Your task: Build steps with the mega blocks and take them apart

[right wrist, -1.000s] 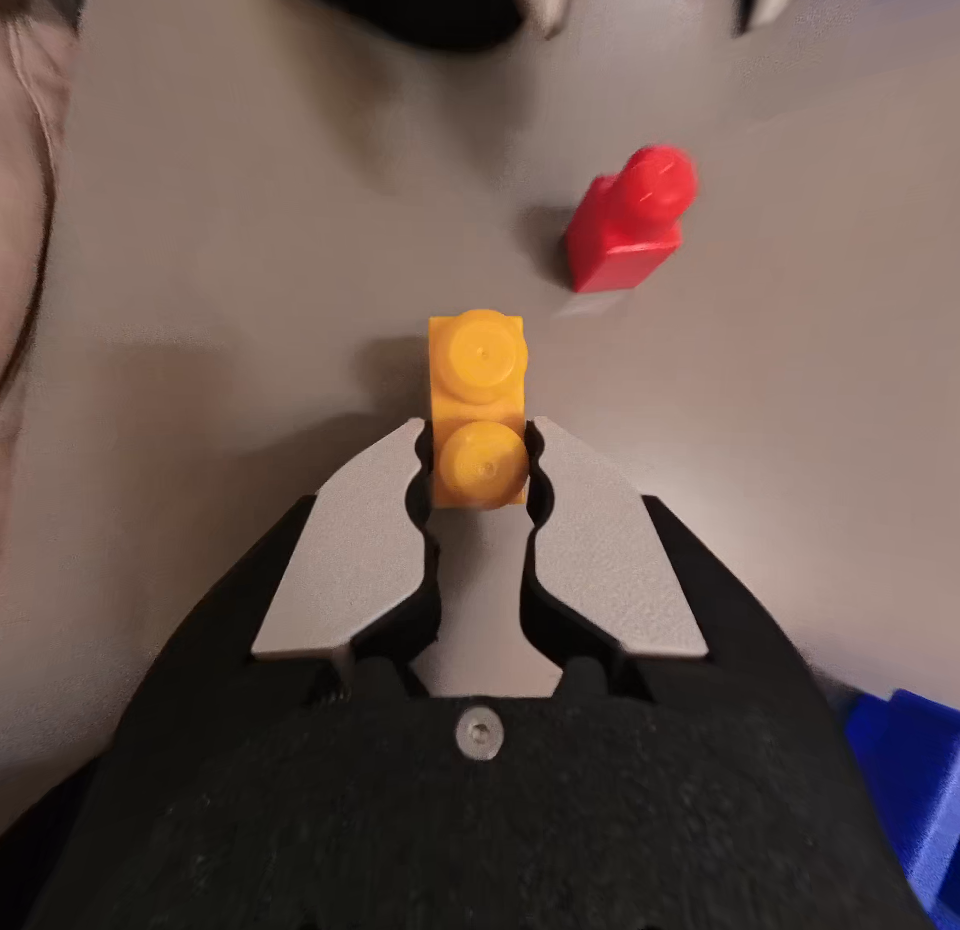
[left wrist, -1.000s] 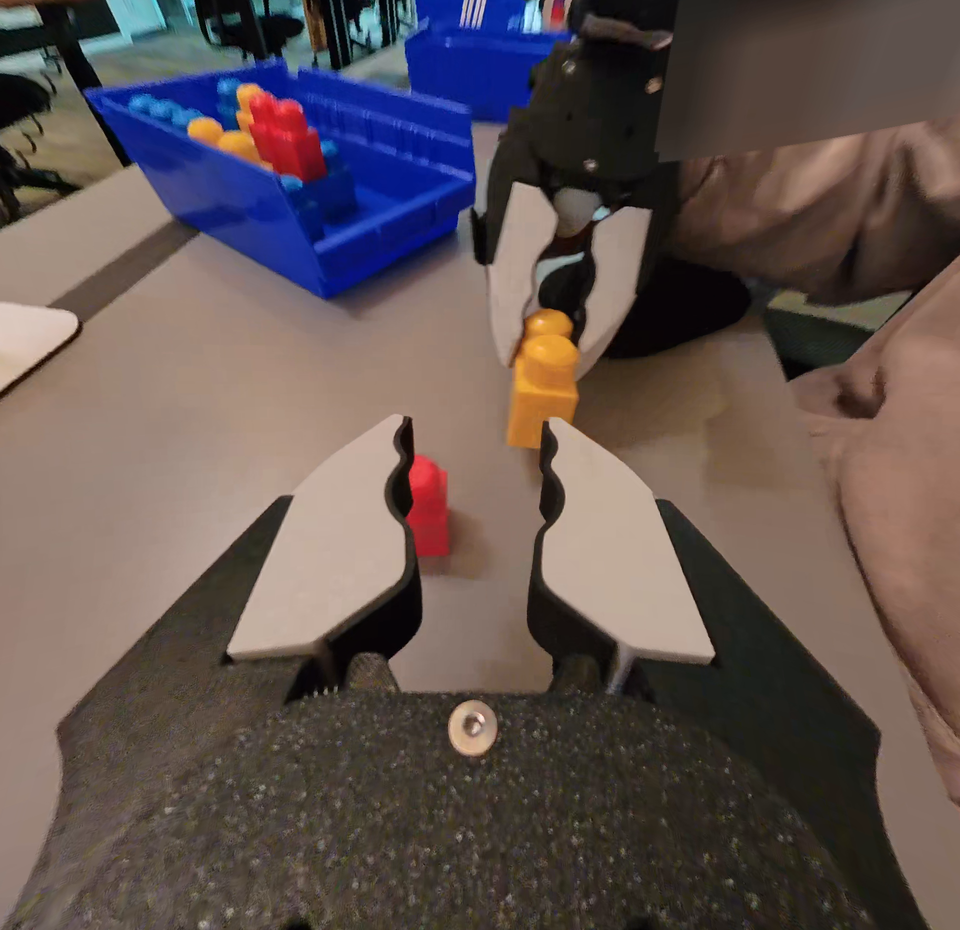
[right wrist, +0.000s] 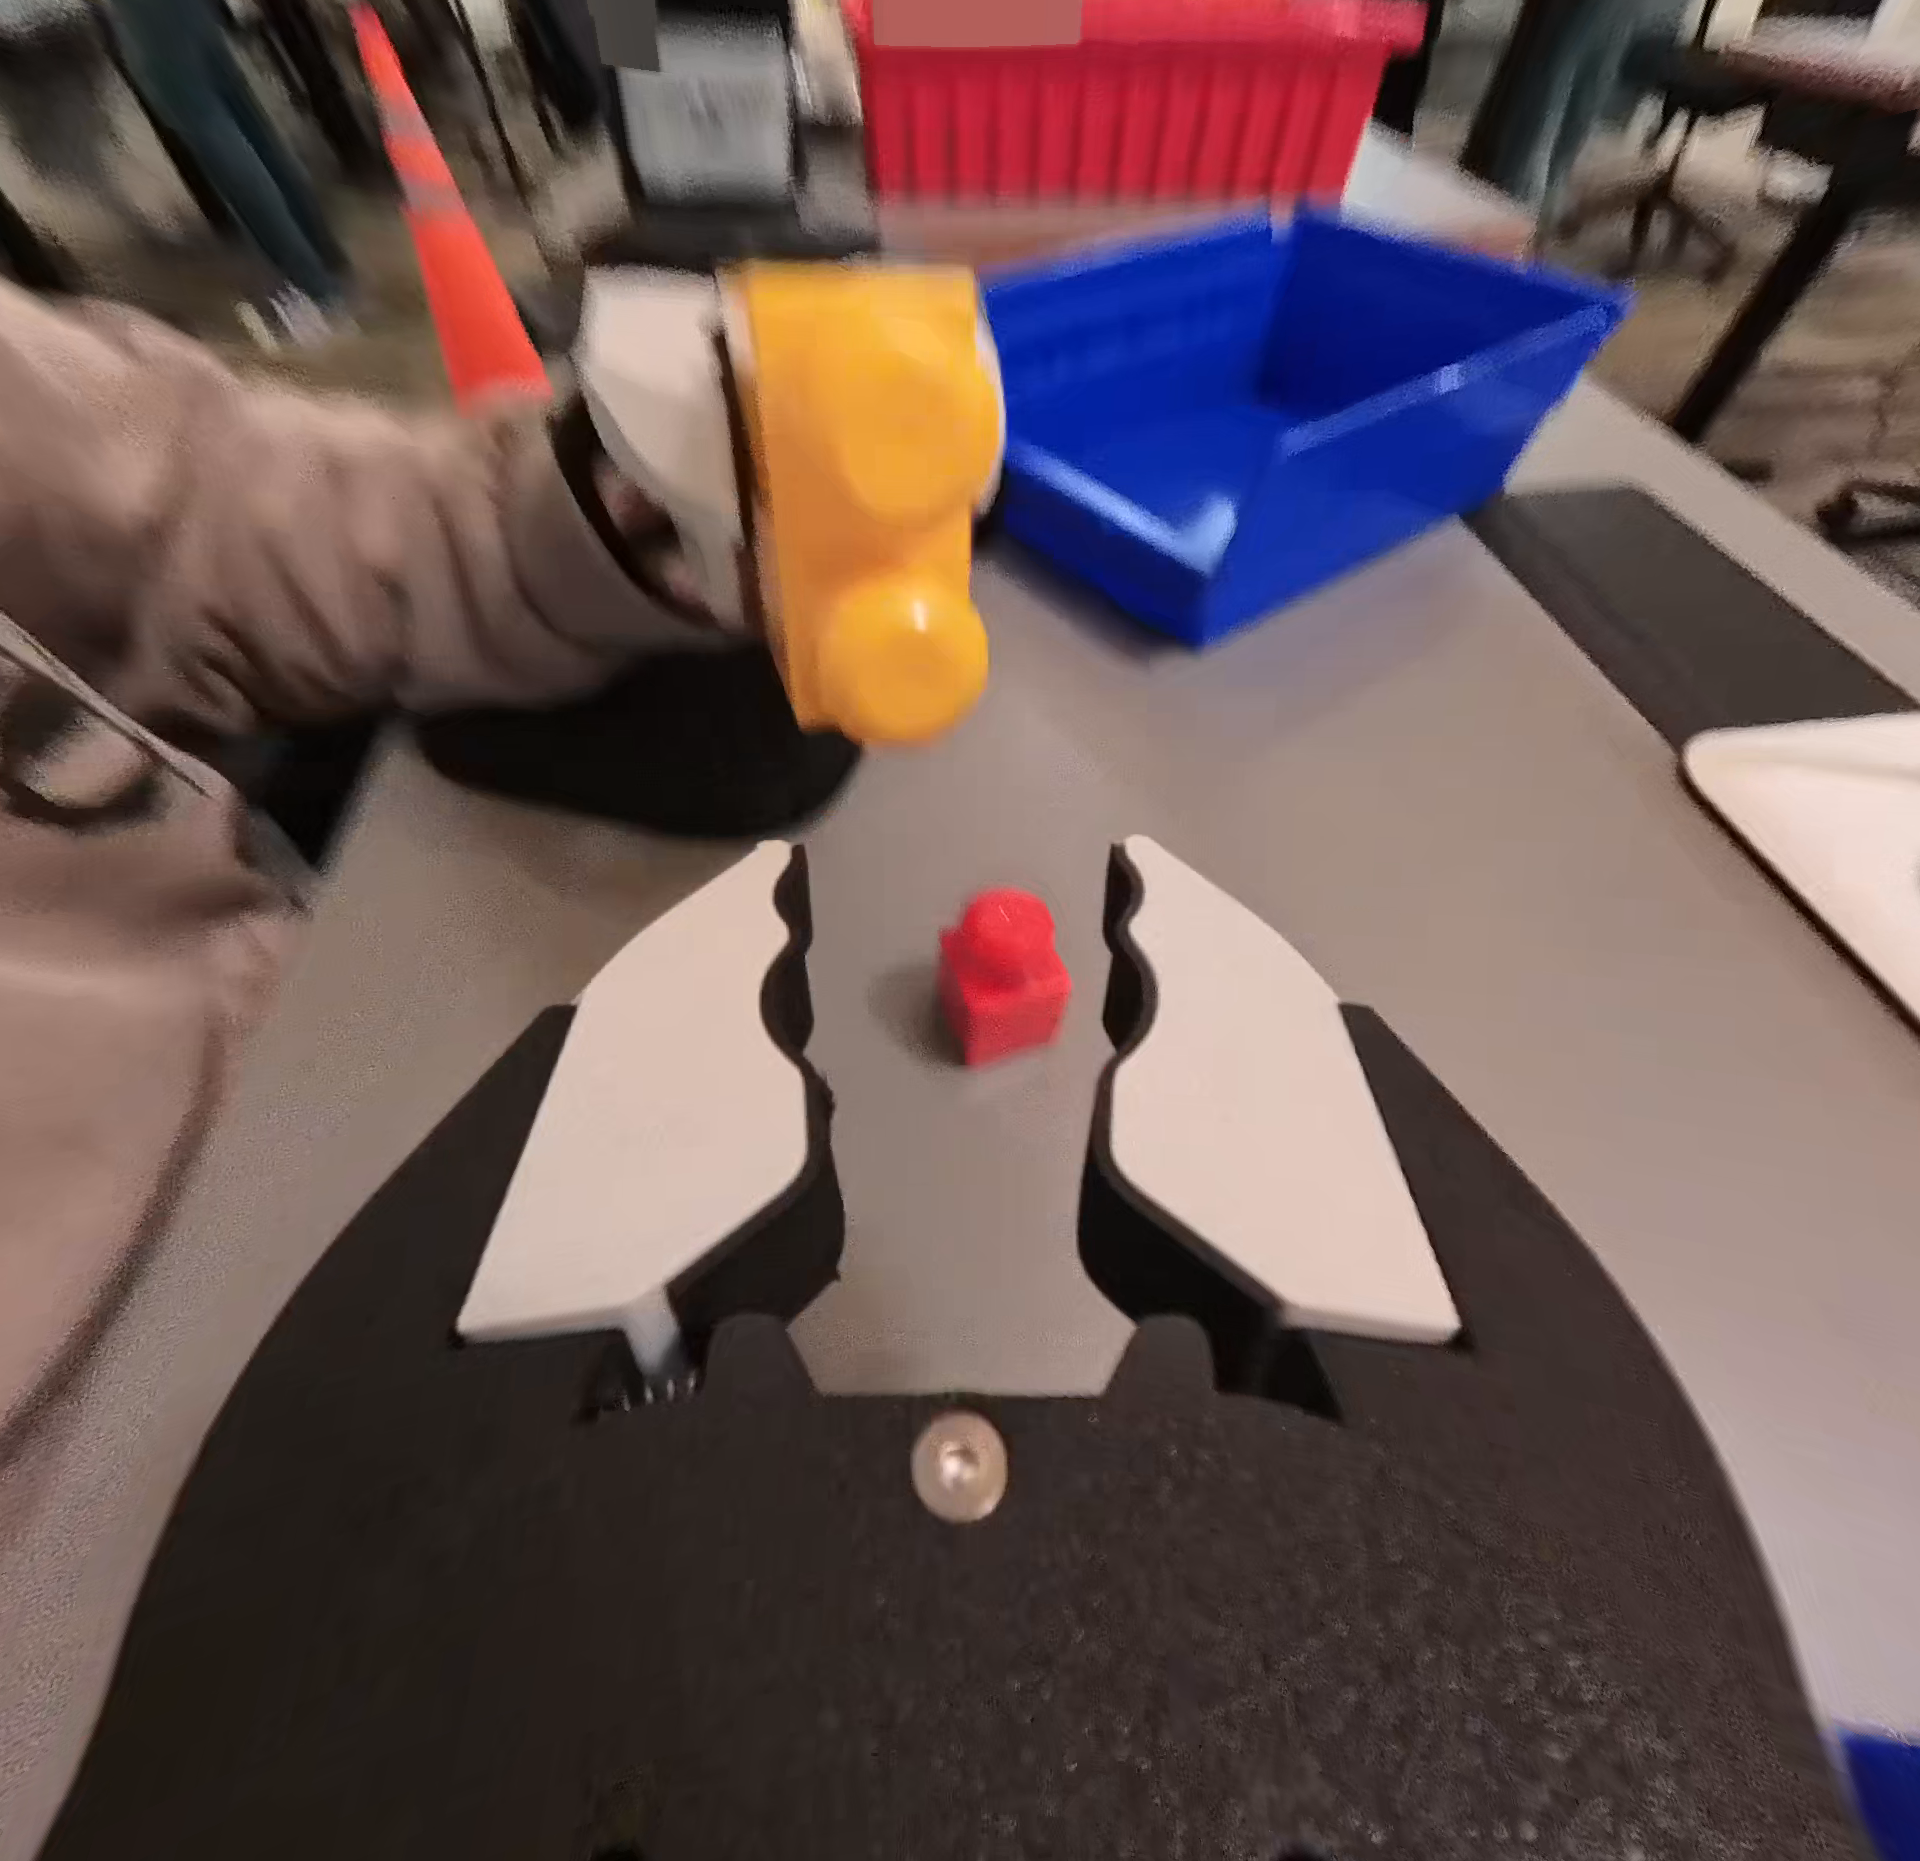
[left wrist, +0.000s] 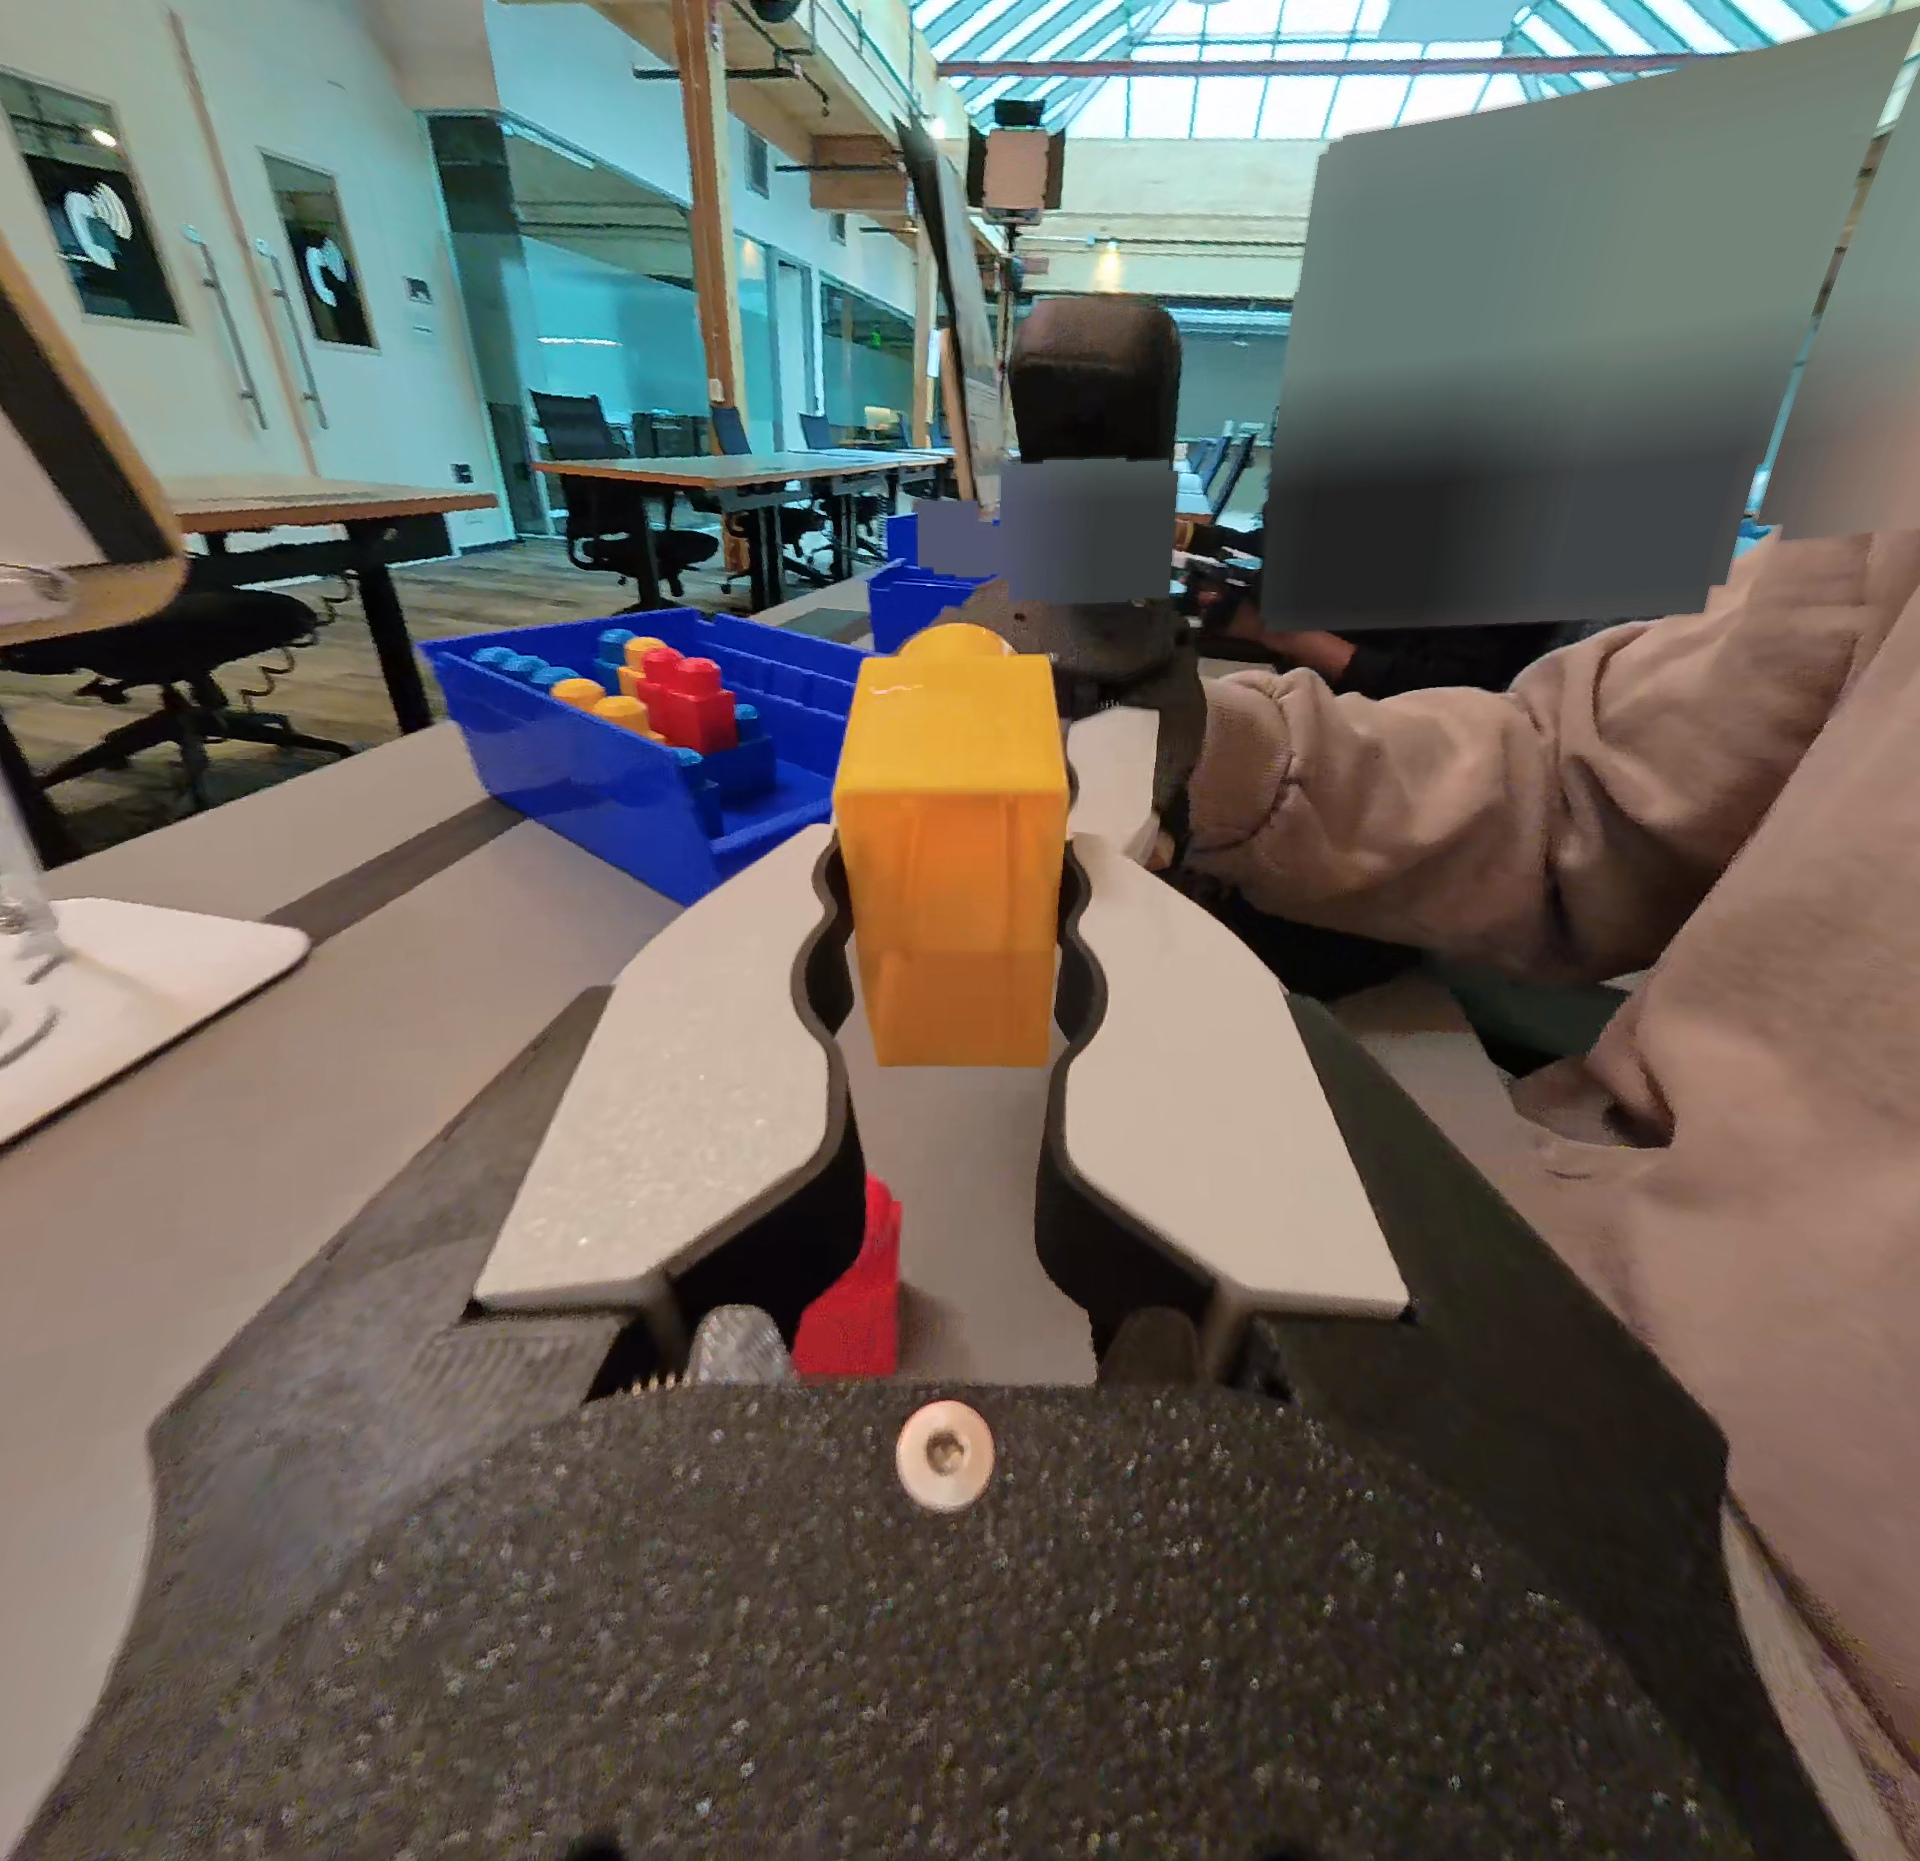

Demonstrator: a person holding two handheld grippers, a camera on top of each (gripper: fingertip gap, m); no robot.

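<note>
Left tongs [left wrist: 951, 938] clamped on yellow two-stud block [left wrist: 951, 855], held in air above table [right wrist: 1351, 876]. Right tongs [right wrist: 956, 938] wide open, empty, straddling red single-stud block [right wrist: 1003, 985] mid-table, away from edges. Build step likely; next: grab red, align studs, press together.

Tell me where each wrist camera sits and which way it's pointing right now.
Left wrist view: on the left gripper, facing level toward the blue bin; its fingers clamp the orange block, with a sleeve beyond.
Right wrist view: on the right gripper, tilted down at the red block between its open fingers.
Shared: both blocks.
</note>
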